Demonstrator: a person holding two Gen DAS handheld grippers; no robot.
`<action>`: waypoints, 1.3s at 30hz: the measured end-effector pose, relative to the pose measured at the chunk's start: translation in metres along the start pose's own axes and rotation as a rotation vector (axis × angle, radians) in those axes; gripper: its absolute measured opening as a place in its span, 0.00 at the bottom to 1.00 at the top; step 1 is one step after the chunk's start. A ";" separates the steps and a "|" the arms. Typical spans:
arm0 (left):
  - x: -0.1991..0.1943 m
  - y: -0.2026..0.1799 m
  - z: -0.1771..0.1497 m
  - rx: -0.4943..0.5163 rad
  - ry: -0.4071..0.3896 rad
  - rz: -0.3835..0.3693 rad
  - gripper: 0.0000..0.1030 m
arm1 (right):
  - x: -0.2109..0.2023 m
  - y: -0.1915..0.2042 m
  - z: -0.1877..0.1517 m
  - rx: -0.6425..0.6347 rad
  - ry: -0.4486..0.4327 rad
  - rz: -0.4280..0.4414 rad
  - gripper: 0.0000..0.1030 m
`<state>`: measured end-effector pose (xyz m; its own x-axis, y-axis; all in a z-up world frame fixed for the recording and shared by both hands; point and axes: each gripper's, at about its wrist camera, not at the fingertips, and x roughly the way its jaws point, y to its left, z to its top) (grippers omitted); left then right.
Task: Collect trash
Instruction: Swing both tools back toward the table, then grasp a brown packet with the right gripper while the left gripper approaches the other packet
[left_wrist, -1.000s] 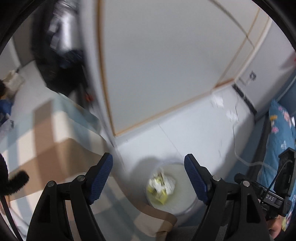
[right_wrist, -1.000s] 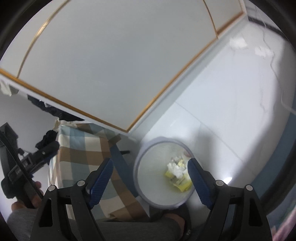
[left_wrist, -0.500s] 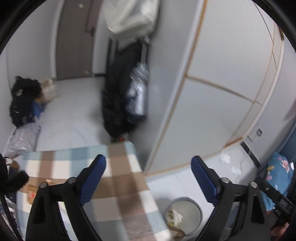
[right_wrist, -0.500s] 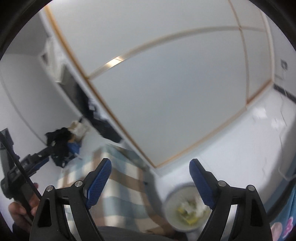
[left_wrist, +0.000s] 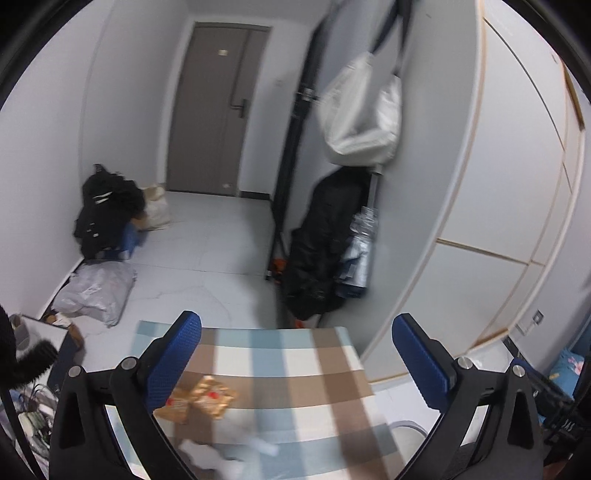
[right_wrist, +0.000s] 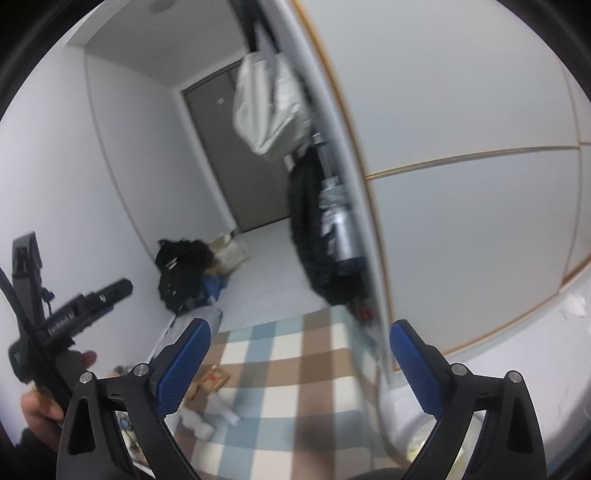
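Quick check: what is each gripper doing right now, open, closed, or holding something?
Left gripper: jaws opening wide, nothing between them.
Right gripper: jaws opening wide, nothing between them.

Checked tabletop (left_wrist: 295, 369) lies open ahead; wrappers (left_wrist: 199, 400) and crumpled tissue (left_wrist: 229, 452) clutter its near-left corner.

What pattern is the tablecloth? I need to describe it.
The tablecloth is checked in light blue, brown and cream; left wrist view.

The right gripper (right_wrist: 297, 354), its blue-padded jaws opening with nothing between them, hung above a table covered in a brown, blue and white checked cloth (right_wrist: 295, 373). On that cloth, near its left edge, lay crumpled white tissues (right_wrist: 207, 421) and an orange-brown snack wrapper (right_wrist: 212, 380). The rim of a round white bin (right_wrist: 402, 424) showed just past the cloth's right edge.
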<state>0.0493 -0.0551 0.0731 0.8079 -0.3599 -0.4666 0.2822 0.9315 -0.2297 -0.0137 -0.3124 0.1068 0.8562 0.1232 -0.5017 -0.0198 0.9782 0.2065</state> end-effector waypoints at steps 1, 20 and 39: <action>-0.002 0.012 -0.001 -0.013 -0.004 0.016 0.99 | 0.002 0.007 -0.001 -0.011 0.008 0.009 0.96; 0.005 0.139 -0.032 -0.194 0.043 0.163 0.98 | 0.110 0.111 -0.057 -0.247 0.241 0.103 0.96; 0.028 0.190 -0.032 -0.294 0.197 0.176 0.98 | 0.292 0.181 -0.136 -0.683 0.618 0.195 0.94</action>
<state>0.1089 0.1101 -0.0104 0.7077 -0.2261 -0.6694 -0.0352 0.9349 -0.3531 0.1624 -0.0763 -0.1167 0.3839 0.1700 -0.9076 -0.5998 0.7933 -0.1051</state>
